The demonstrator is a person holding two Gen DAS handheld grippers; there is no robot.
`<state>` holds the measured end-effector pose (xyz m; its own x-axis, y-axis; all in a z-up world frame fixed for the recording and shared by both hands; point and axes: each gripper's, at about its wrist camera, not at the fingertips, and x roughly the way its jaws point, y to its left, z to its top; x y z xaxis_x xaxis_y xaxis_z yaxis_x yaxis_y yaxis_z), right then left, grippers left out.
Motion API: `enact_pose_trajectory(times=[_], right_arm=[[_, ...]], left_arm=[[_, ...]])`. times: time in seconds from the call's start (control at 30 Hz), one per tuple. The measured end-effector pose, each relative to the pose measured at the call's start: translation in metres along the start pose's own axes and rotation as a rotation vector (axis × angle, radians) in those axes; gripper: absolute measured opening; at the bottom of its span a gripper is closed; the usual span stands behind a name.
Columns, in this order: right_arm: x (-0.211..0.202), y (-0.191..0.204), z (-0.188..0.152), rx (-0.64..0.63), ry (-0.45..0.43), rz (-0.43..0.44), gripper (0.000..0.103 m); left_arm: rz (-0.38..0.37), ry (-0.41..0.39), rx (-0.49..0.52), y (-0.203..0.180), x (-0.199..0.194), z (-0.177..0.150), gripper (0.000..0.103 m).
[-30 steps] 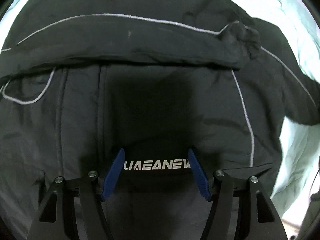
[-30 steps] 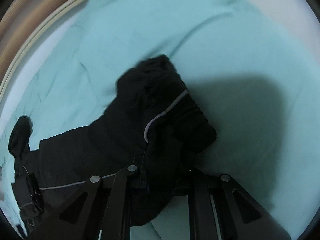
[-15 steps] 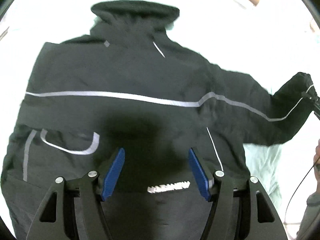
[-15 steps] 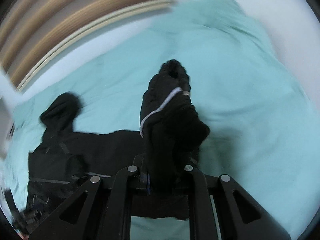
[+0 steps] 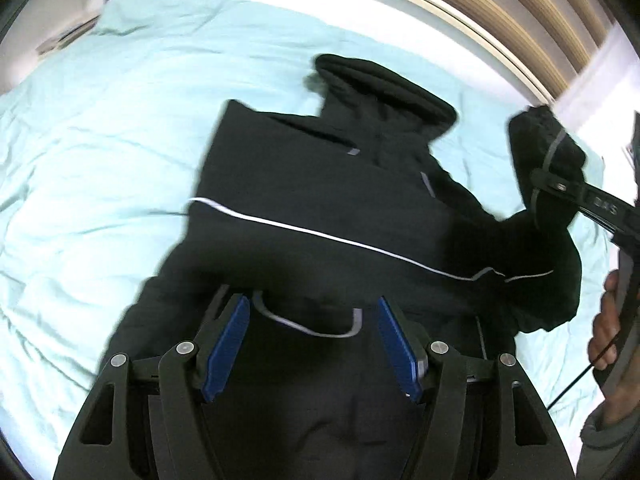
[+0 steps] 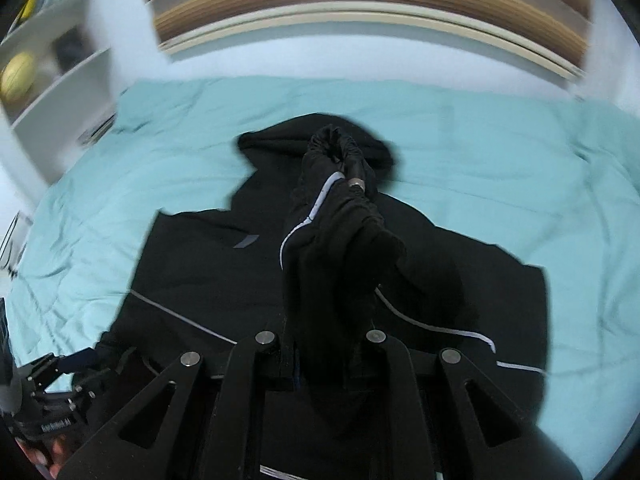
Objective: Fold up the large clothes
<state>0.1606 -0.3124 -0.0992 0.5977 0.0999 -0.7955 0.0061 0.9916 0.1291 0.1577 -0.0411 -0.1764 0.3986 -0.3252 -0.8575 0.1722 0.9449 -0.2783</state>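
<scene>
Right gripper (image 6: 320, 360) swung sleeve (image 6: 332, 216) from bedspread (image 6: 500, 152) over jacket (image 5: 320, 208) body.

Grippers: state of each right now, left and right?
Left gripper: open, holding nothing, above the black jacket.
Right gripper: shut on the jacket sleeve, lifted.

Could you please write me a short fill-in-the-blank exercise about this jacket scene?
1. The black jacket lies on a sheet coloured ____.
2. The right gripper is shut on the jacket's ____.
3. The left gripper has its jaws ____.
4. The thin piping across the jacket is ____.

Missing words: turquoise; sleeve; open; white
</scene>
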Motion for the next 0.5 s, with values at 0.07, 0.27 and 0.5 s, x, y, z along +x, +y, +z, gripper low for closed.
enact_pose_trajectory(times=[0.07,0.27,0.5], right_arm=[[0.019,0.032,0.006,-0.046,0.026,0.023,0.016],[0.083,0.113,0.006,-0.148,0.118,0.079,0.016],[0.173,0.153,-0.019,-0.193,0.292,0.081,0.037]], left_arm=[[0.011,0.003,-0.022,0.015,0.004,0.004,0.068],[0.029,0.013,-0.097,0.056,0.016,0.011,0.068],[0.052,0.041,-0.130,0.078,0.034,0.019,0.068]])
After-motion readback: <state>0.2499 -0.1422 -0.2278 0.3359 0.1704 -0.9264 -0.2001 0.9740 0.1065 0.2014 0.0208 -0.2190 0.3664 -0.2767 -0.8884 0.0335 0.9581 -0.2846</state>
